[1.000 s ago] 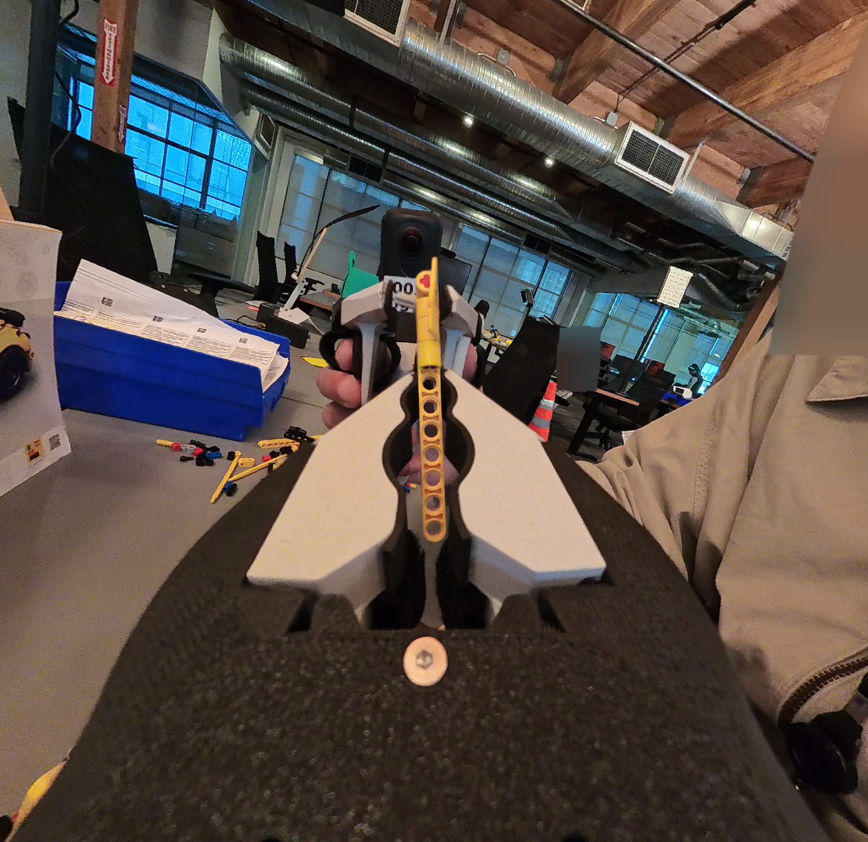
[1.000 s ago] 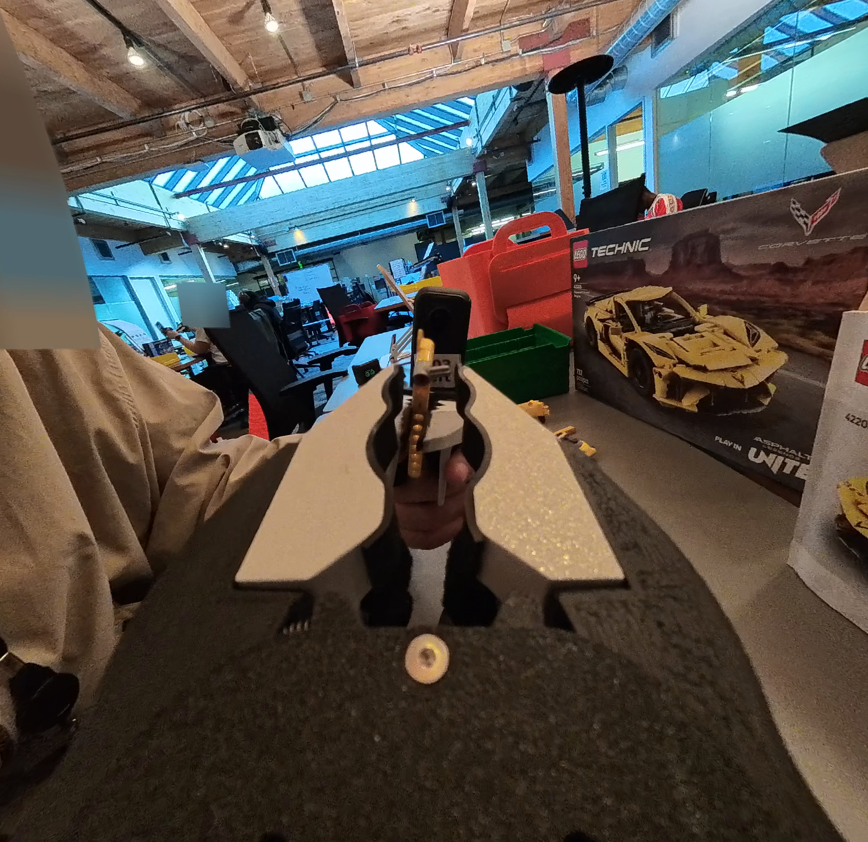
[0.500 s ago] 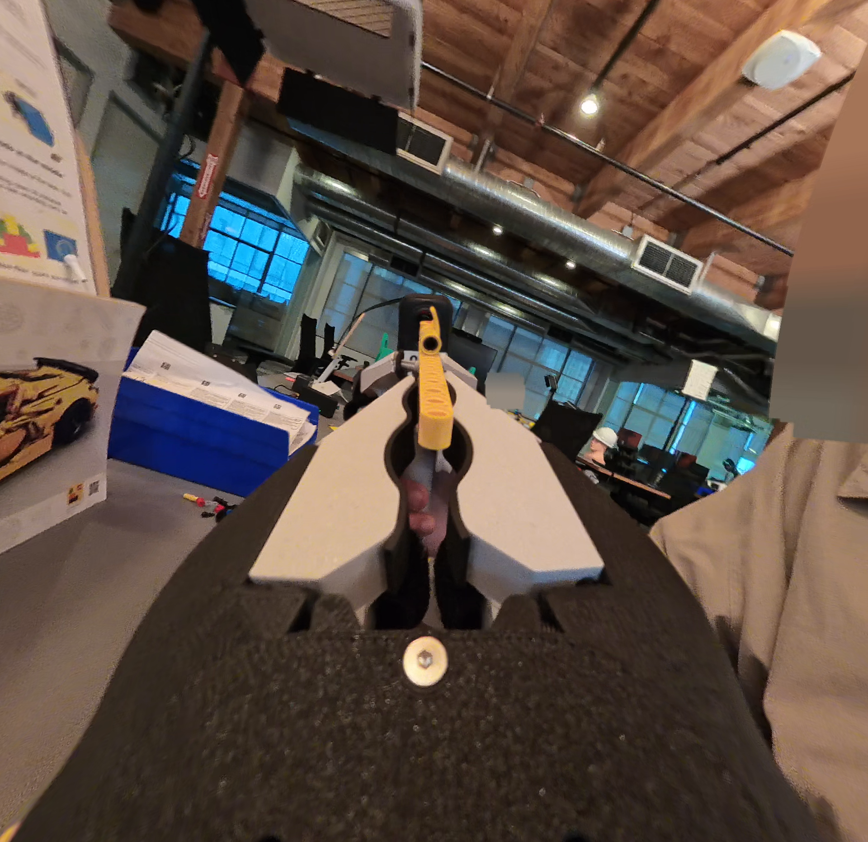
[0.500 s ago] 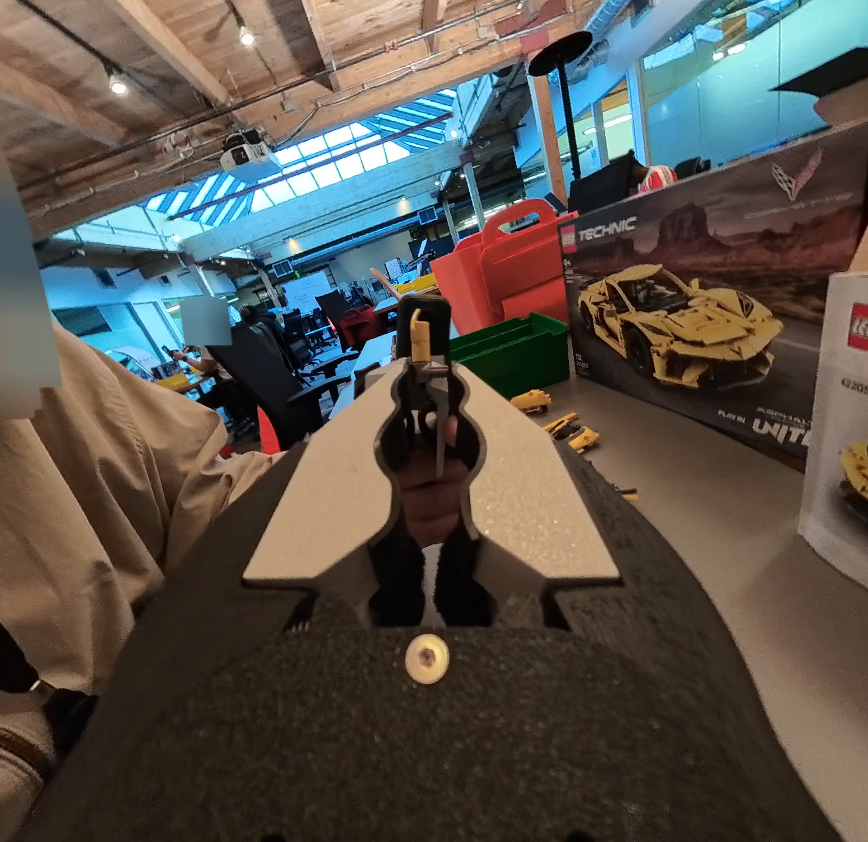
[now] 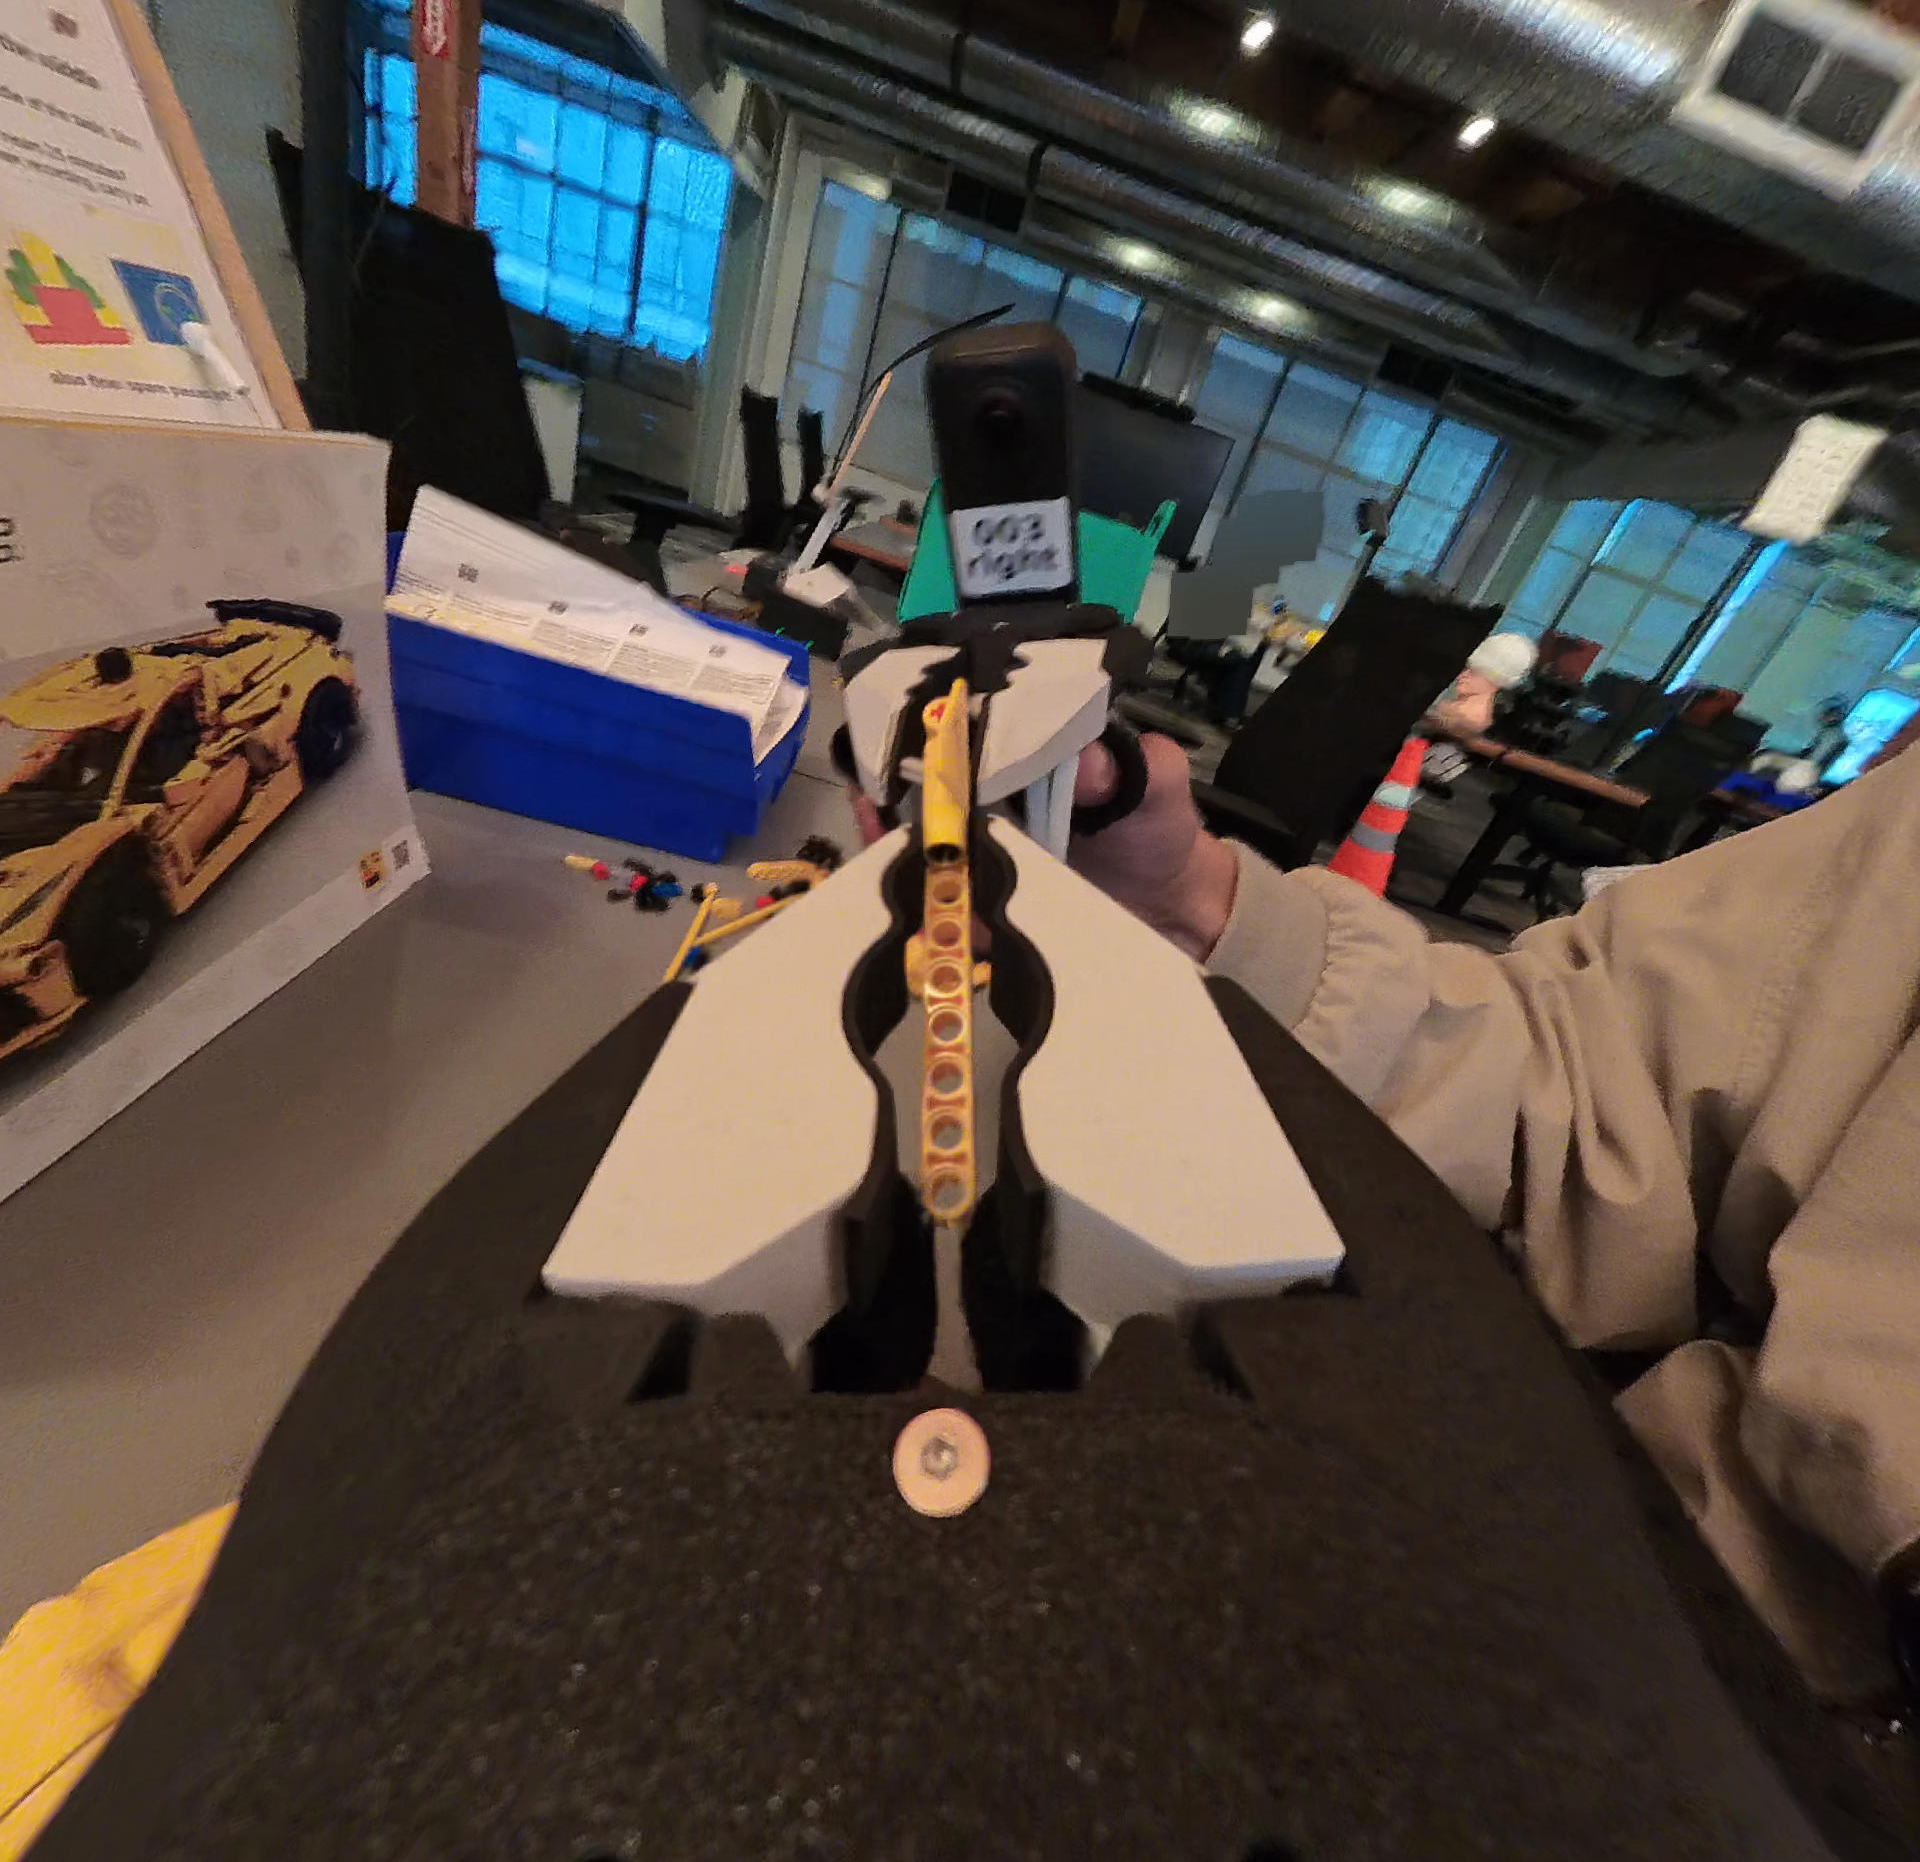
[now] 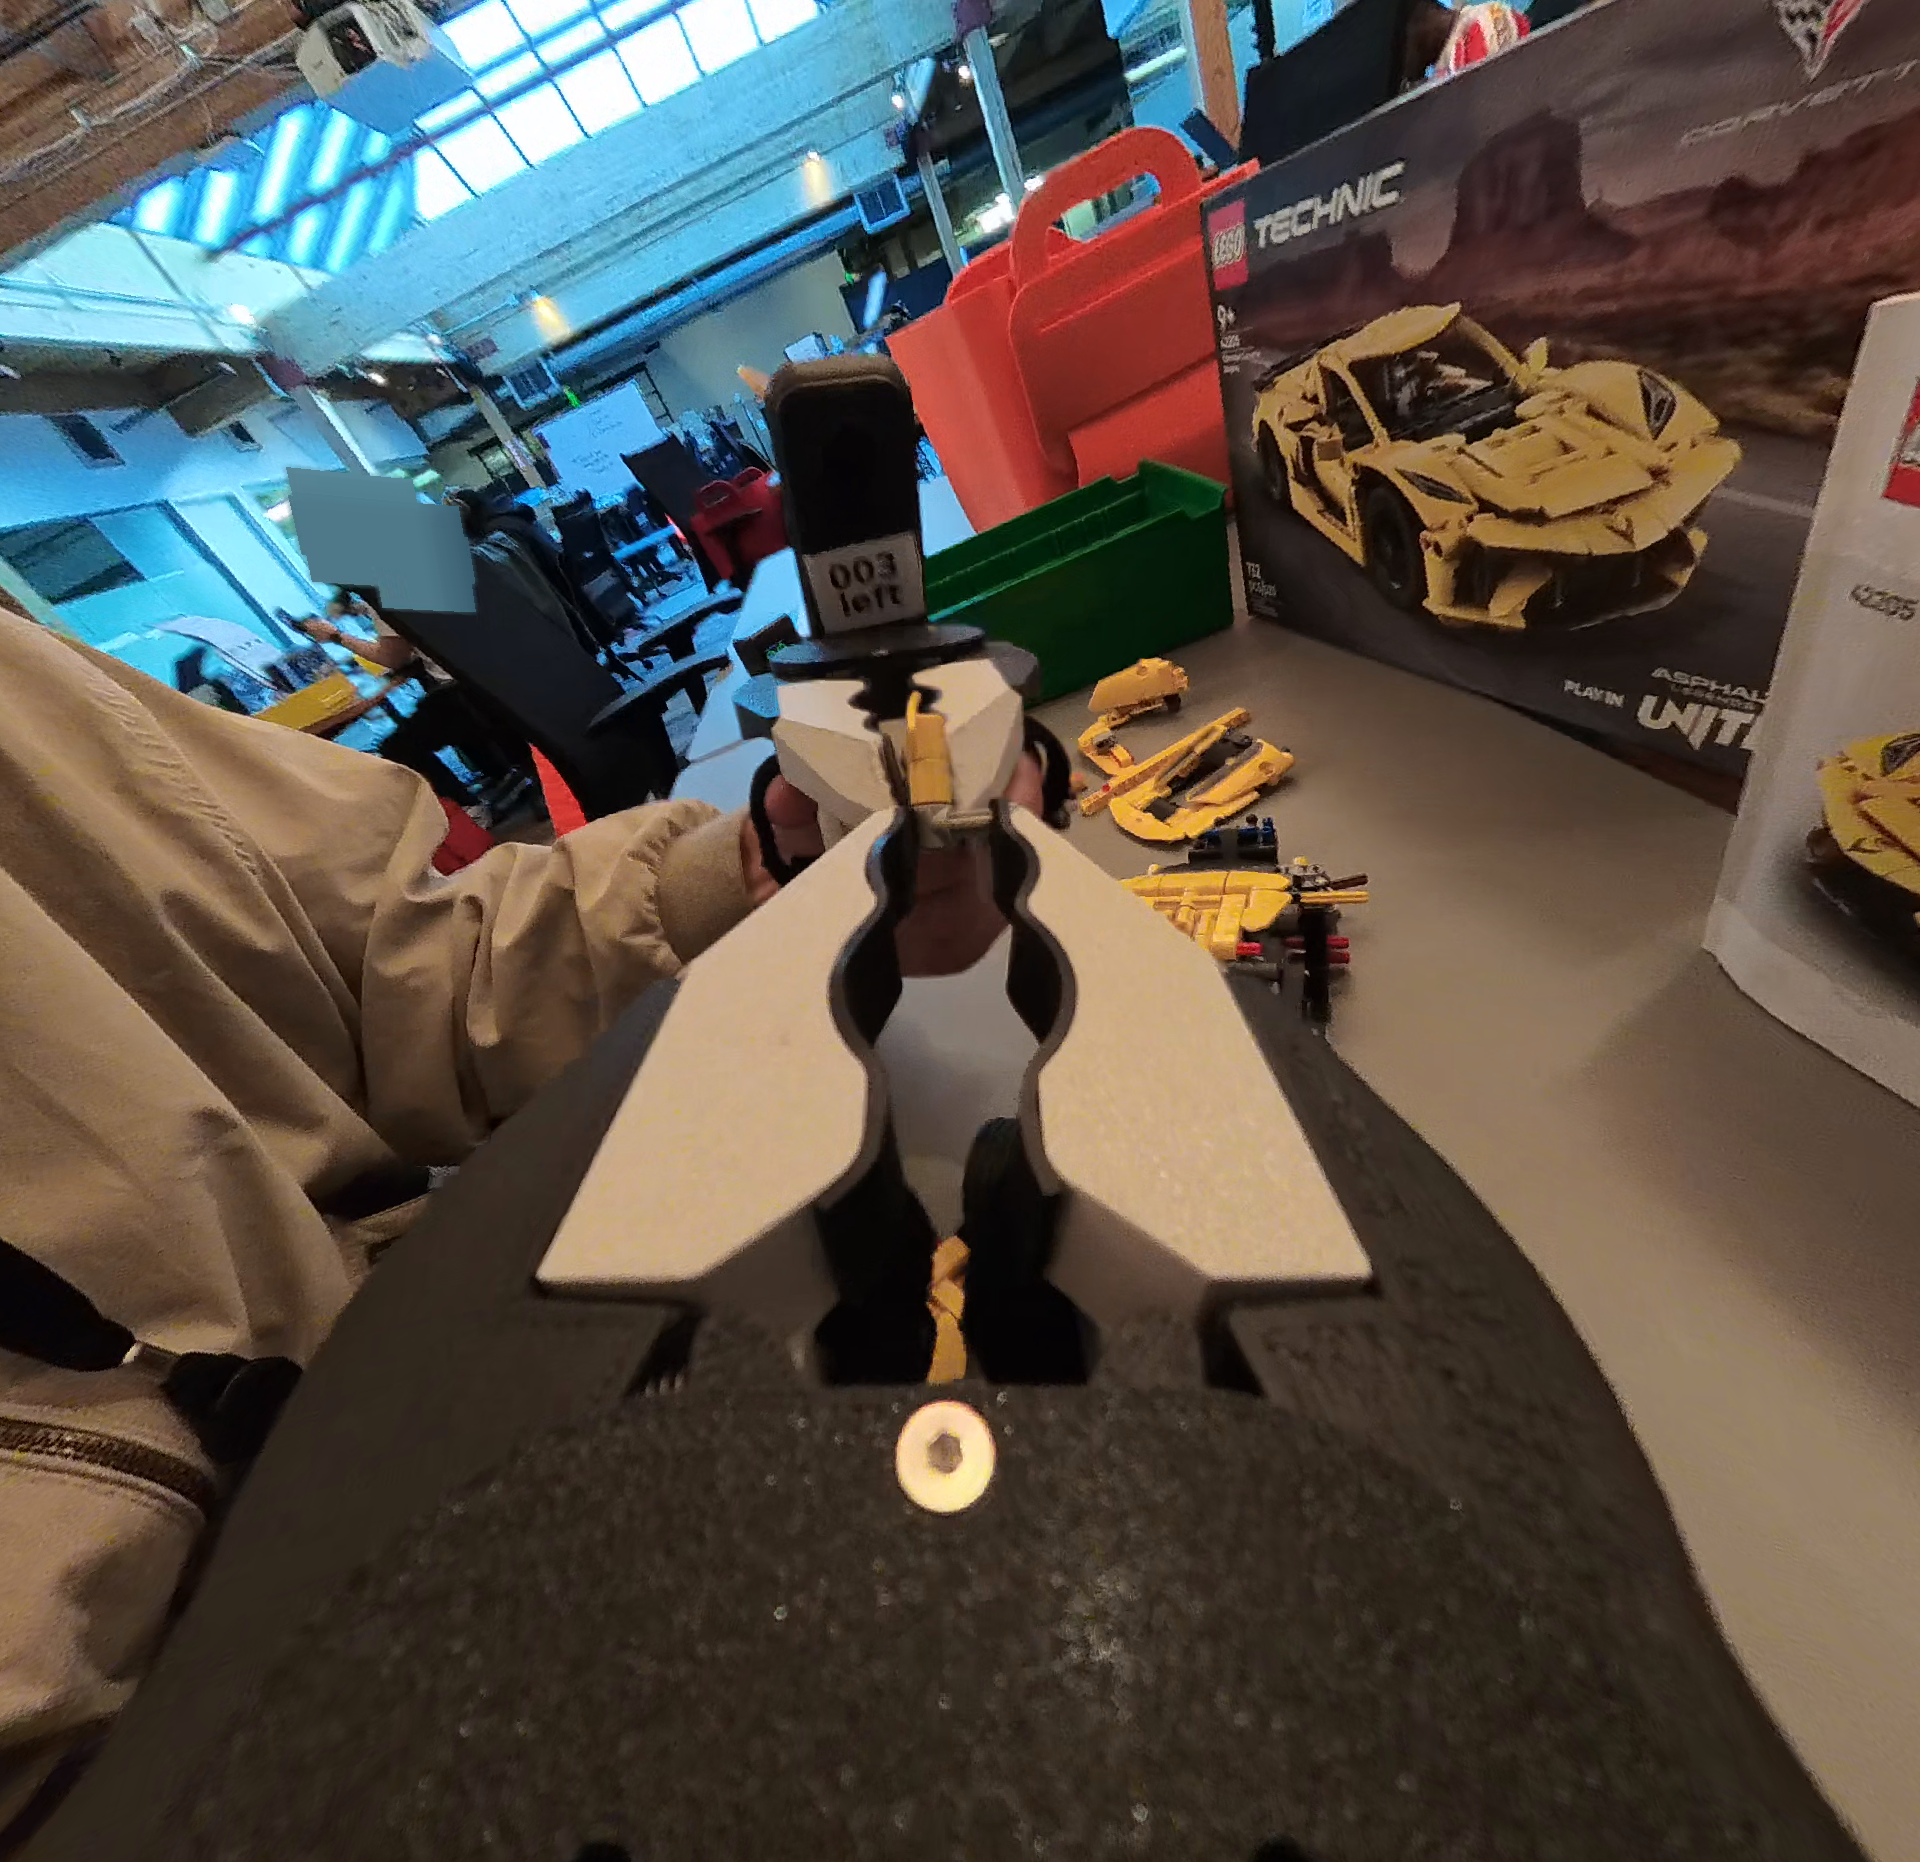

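Note:
A long yellow beam with holes lies between the fingers of my left gripper, which is shut on it above the grey table. Its far end carries a small red piece and reaches into the right gripper, which faces me in a hand. In the right wrist view, my right gripper is shut at its tips on the beam's end, where a small grey piece sits. Just beyond, the left gripper holds the yellow beam seen end-on.
A blue bin of papers, a booklet with a yellow car and loose small parts lie on the left. A car box, green bin, red case, yellow sub-assemblies and a white booklet lie on the right. Beige sleeves flank both views. Only a small space, under 4 cm, lies between the two pairs of fingers.
Both grippers have tipped down toward the table, so more tabletop shows. They still face each other, with the yellow beam held between them.

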